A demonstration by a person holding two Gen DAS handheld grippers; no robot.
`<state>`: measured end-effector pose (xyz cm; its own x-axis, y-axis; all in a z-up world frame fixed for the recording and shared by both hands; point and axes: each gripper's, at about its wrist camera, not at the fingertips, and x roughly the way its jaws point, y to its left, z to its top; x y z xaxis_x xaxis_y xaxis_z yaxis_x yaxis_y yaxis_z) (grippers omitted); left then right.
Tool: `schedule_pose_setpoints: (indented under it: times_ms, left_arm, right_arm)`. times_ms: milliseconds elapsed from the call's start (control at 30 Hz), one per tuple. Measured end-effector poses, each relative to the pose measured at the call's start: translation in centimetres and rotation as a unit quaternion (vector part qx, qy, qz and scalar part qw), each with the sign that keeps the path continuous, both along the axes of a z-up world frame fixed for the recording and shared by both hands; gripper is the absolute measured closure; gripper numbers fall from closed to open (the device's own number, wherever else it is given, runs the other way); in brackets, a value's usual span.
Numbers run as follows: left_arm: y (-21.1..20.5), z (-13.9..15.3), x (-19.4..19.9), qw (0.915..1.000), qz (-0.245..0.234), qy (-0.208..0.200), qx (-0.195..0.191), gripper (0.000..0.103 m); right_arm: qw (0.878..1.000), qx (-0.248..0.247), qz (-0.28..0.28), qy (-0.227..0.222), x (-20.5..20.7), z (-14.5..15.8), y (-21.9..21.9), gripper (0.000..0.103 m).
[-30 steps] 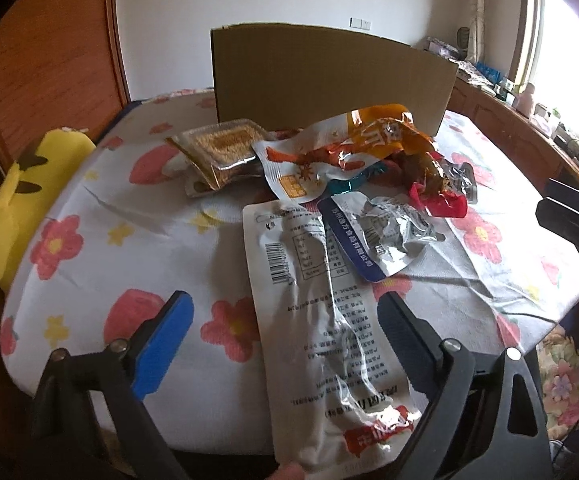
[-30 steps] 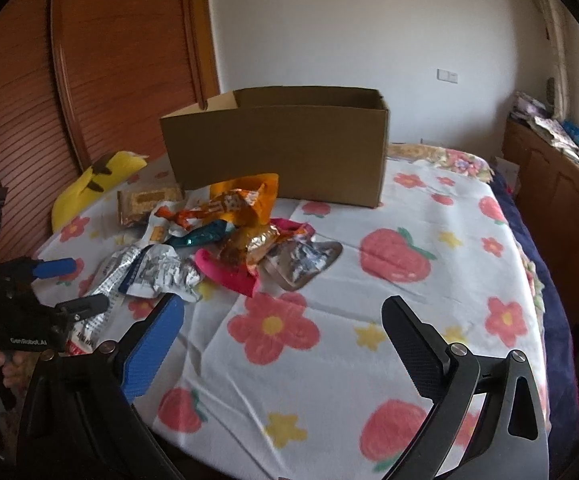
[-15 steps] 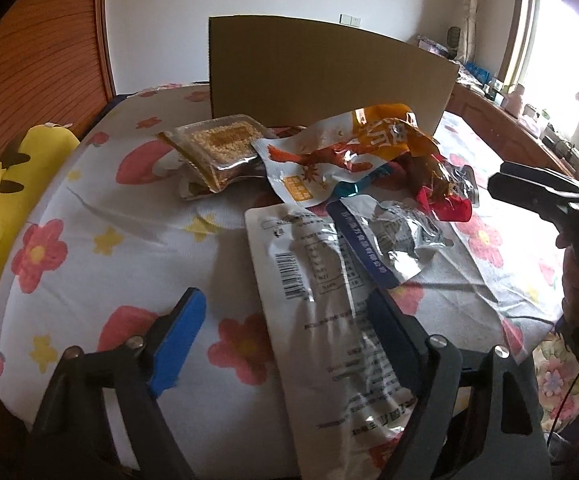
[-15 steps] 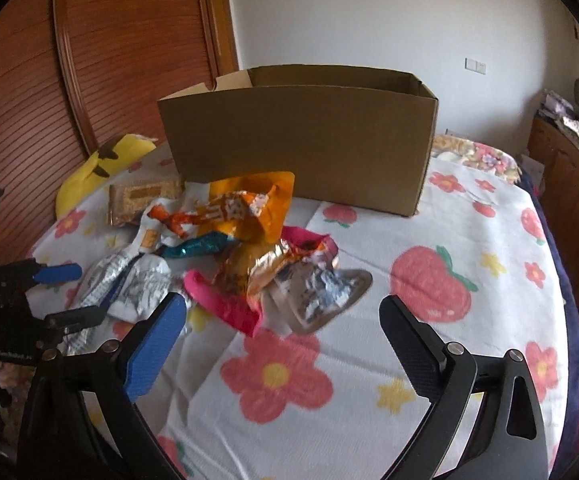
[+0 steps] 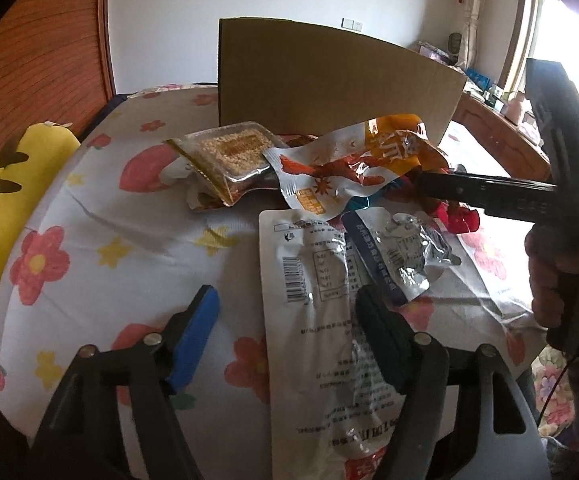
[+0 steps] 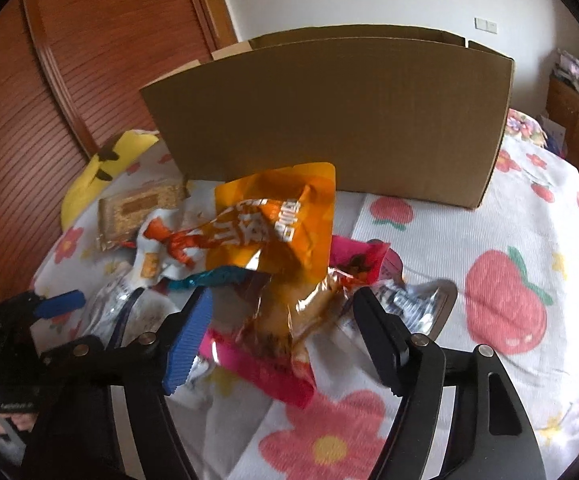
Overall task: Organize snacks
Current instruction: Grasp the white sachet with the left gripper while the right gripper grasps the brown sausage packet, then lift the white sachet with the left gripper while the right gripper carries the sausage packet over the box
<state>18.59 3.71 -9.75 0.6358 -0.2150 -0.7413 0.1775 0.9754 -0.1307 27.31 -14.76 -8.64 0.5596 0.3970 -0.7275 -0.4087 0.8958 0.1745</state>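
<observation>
Left gripper (image 5: 287, 330) sits low over the near edge of the table with its jaws apart; they've just been narrowing, and a long white packet (image 5: 321, 320) lies flat between them. The black finger looks like it overlaps the packet's right edge, but the blue one is well clear of it, so no squeeze there as far as I can see.

Right gripper (image 6: 285, 334) is over the middle of the snack heap, jaws also parted and just been coming together. An amber crinkly wrapper (image 6: 285, 320) and a pink packet (image 6: 257, 364) sit in the gap. Can't honestly tell whether the pads touch anything yet, the frame is smeared there.

The rest of the snacks are piled in front of the cardboard box (image 6: 341, 120), which stands upright on the flowery tablecloth (image 6: 489, 248). There's an orange and white pouch (image 6: 273, 220) on top, a clear packet of brown crumbly bars (image 5: 229, 156) on the left of the heap, and a crumpled silver wrapper (image 5: 401, 252) just beside the white packet. A yellow plush (image 5: 5, 208) leans at the table's left edge.
</observation>
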Motion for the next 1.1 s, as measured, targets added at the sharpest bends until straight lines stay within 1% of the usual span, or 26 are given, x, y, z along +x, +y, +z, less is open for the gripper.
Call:
schedule_pose_setpoints:
  times_ms: [67,167,200,233,267,300,400,433,500,567,600,667,733,833,900,1100]
  left_arm:
    - [-0.4,0.0,0.2,1.0,-0.003,-0.001,0.003,0.028]
    - [-0.5,-0.1,0.6,1.0,-0.006,-0.003,0.005,0.028]
    - [-0.6,-0.1,0.6,0.9999,-0.008,-0.003,0.006,0.028]
    - [-0.8,-0.1,0.7,0.9999,-0.01,-0.002,0.007,0.028]
    - [-0.9,-0.1,0.7,0.9999,-0.013,-0.002,0.008,0.027]
    - [-1.1,-0.1,0.8,0.9999,-0.014,-0.001,0.01,0.027]
    - [-1.5,-0.2,0.9,0.9996,-0.019,-0.004,0.02,0.028]
    - [-1.6,-0.2,0.8,0.9994,-0.021,-0.004,0.026,0.03]
    - [-2.0,-0.2,0.7,0.9988,-0.028,-0.006,0.04,0.045]
    - [-2.1,-0.1,0.7,0.9985,-0.03,-0.007,0.045,0.05]
    - [-1.9,-0.1,0.8,0.9988,-0.027,-0.008,0.04,0.055]
    - [-1.4,0.3,0.9,0.9992,-0.023,-0.008,0.03,0.061]
    - [-1.1,0.4,1.0,0.9994,-0.024,-0.003,0.023,0.062]
    - [-1.3,0.5,0.5,0.9988,-0.025,-0.013,0.041,0.063]
    - [-1.3,0.9,0.0,0.9984,-0.023,-0.024,0.046,0.063]
    - [-0.4,2.0,-1.1,0.9983,-0.01,-0.045,0.034,0.063]
  right_arm:
    - [1.0,-0.003,-0.003,0.01,0.5,-0.3,0.4,0.029]
    - [1.0,-0.026,-0.006,0.003,0.9,-0.6,1.0,0.029]
    - [1.0,-0.03,-0.007,0.002,1.0,-0.7,1.1,0.031]
    - [0.999,-0.037,-0.009,0.0,1.0,-0.7,1.2,0.04]
    - [0.998,-0.055,-0.013,-0.006,1.0,-0.8,1.3,0.047]
    - [0.998,-0.061,-0.014,-0.008,1.1,-0.8,1.3,0.06]
    - [0.998,-0.061,-0.01,-0.009,1.1,-0.7,1.0,0.064]
    - [0.998,-0.059,-0.011,-0.007,1.1,-0.7,0.9,0.064]
    - [0.998,-0.06,-0.011,-0.007,1.0,-0.6,0.6,0.064]
    - [0.998,-0.055,-0.012,-0.006,0.6,-0.4,0.0,0.064]
    - [0.998,-0.054,-0.012,-0.005,0.4,-0.4,-0.2,0.064]
    - [0.999,-0.052,-0.014,-0.007,0.0,-0.1,-0.9,0.064]
    - [0.998,-0.052,-0.015,-0.011,-0.4,0.3,-1.3,0.064]
    - [0.998,-0.053,-0.018,-0.017,-0.7,0.7,-1.8,0.064]
    - [0.998,-0.059,-0.023,-0.023,-0.8,1.0,-2.3,0.064]
    - [0.997,-0.064,-0.036,-0.037,-1.7,1.8,-4.3,0.064]
